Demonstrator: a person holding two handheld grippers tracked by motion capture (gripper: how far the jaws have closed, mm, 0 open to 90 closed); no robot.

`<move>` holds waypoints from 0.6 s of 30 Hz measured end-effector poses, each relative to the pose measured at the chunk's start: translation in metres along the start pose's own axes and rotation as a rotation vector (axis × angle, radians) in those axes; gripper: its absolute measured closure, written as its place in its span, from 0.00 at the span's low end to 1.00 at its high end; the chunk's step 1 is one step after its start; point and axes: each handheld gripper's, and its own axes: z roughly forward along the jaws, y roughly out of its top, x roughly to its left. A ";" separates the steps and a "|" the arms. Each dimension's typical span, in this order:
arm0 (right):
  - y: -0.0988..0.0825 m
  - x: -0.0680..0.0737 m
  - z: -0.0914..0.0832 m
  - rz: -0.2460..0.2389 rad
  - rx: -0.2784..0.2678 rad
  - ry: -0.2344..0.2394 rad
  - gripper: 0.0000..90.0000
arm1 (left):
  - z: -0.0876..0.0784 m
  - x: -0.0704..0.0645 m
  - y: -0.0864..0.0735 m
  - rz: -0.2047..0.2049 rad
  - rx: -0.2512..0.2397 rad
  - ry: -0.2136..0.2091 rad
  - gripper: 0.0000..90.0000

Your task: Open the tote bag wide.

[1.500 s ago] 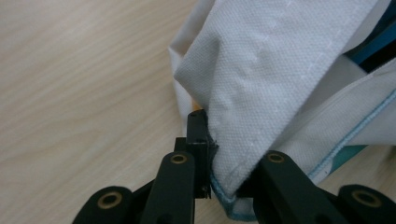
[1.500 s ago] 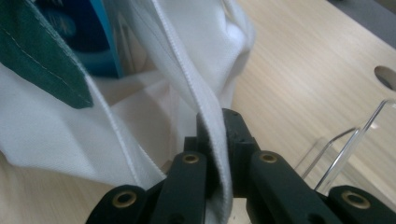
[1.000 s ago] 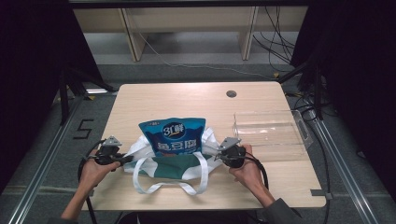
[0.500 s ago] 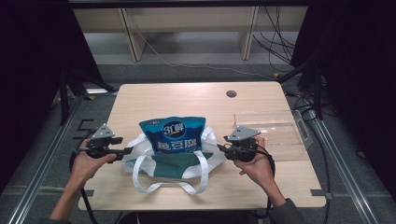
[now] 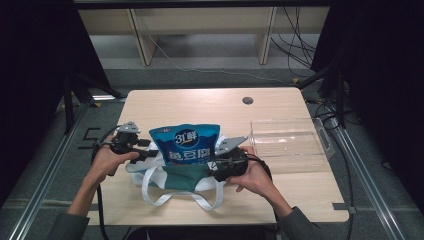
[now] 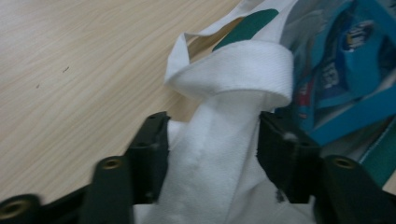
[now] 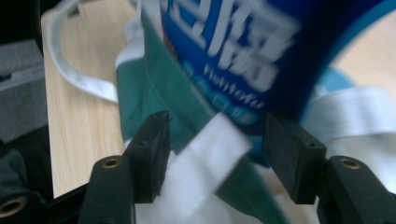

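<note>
Here | blue plastic food pouch (image 5: 186,145) stands in green-and-white cloth tote bag (image 5: 175,177) | left gripper (image 6: 210,140), right gripper (image 7: 212,149) flank it, jaws just opening, white strap between, unpinched

The blue pouch (image 5: 185,145) standing in the green-and-white tote bag (image 5: 175,176) carries a round "31" logo above large white Chinese characters; lower down, blurred, "Fish tofu".

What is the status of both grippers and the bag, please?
Left gripper open, jaws just closed a little, white strap loose between them. Right gripper open, still widening. Blue pouch upright in bag. Nothing obstructing.
</note>
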 end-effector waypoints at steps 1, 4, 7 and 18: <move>0.000 0.000 0.000 0.000 0.000 0.000 0.49 | 0.000 0.000 0.000 0.000 0.000 0.000 0.56; -0.006 0.003 0.012 -0.031 0.061 0.019 0.67 | 0.003 0.008 0.000 -0.047 -0.053 -0.049 0.77; -0.013 0.009 0.011 -0.075 0.099 0.032 0.83 | 0.004 0.011 0.004 0.022 -0.001 0.021 0.93; -0.041 0.046 0.007 -0.180 0.187 0.137 0.87 | 0.047 0.033 0.010 -0.021 0.144 0.108 0.98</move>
